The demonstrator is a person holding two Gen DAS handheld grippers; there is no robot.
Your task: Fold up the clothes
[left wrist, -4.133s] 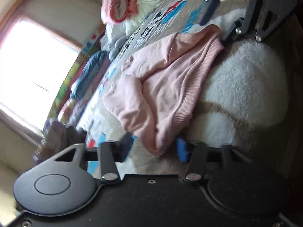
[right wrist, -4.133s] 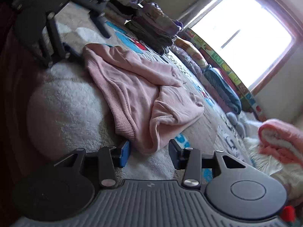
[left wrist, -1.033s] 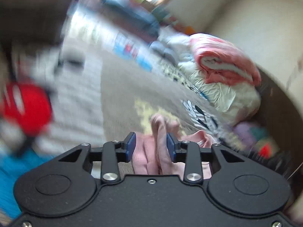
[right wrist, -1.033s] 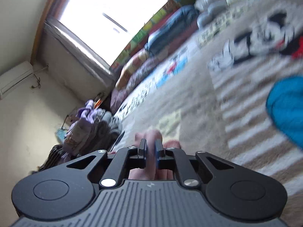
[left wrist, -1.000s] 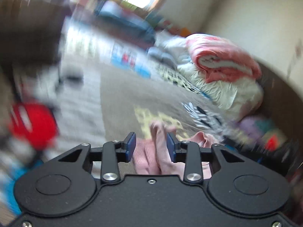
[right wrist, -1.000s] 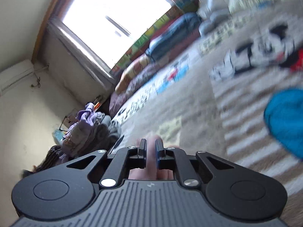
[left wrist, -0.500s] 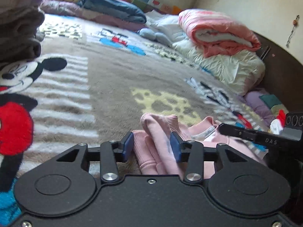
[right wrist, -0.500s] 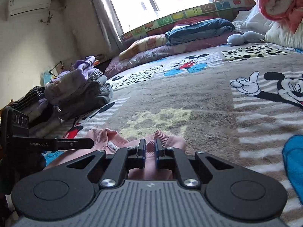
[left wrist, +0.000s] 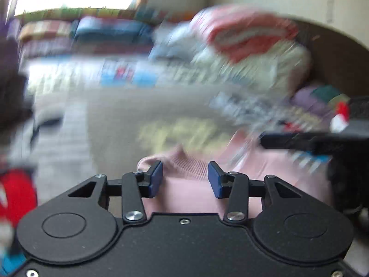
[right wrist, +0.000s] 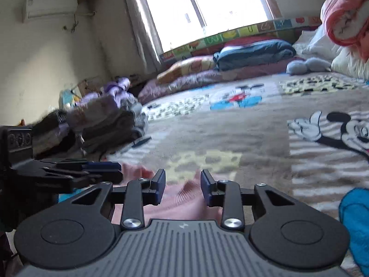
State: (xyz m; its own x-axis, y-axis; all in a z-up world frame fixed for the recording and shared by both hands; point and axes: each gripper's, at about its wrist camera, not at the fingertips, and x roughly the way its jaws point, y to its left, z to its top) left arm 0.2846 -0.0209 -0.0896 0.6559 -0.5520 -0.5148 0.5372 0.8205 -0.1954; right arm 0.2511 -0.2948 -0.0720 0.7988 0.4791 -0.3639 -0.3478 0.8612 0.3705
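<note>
A pink sweater [left wrist: 191, 191] lies on the cartoon-print blanket [left wrist: 110, 120], just below both grippers; it also shows in the right wrist view [right wrist: 184, 198]. My left gripper [left wrist: 185, 180] is open, its blue pads apart above the ribbed edge, holding nothing. My right gripper [right wrist: 183, 189] is open too, over the sweater's other end. The left gripper's body shows at the left of the right wrist view [right wrist: 76, 173], and the right gripper appears at the right of the blurred left wrist view [left wrist: 322, 143].
A pile of folded grey and purple clothes [right wrist: 101, 120] sits at the left. Pillows and bedding [right wrist: 253, 53] line the far side under the window. A rolled pink and white quilt [right wrist: 346, 16] is at the right.
Both grippers have opened and let go of the pink sweater, which now lies on the blanket. The left wrist view is moving and blurred.
</note>
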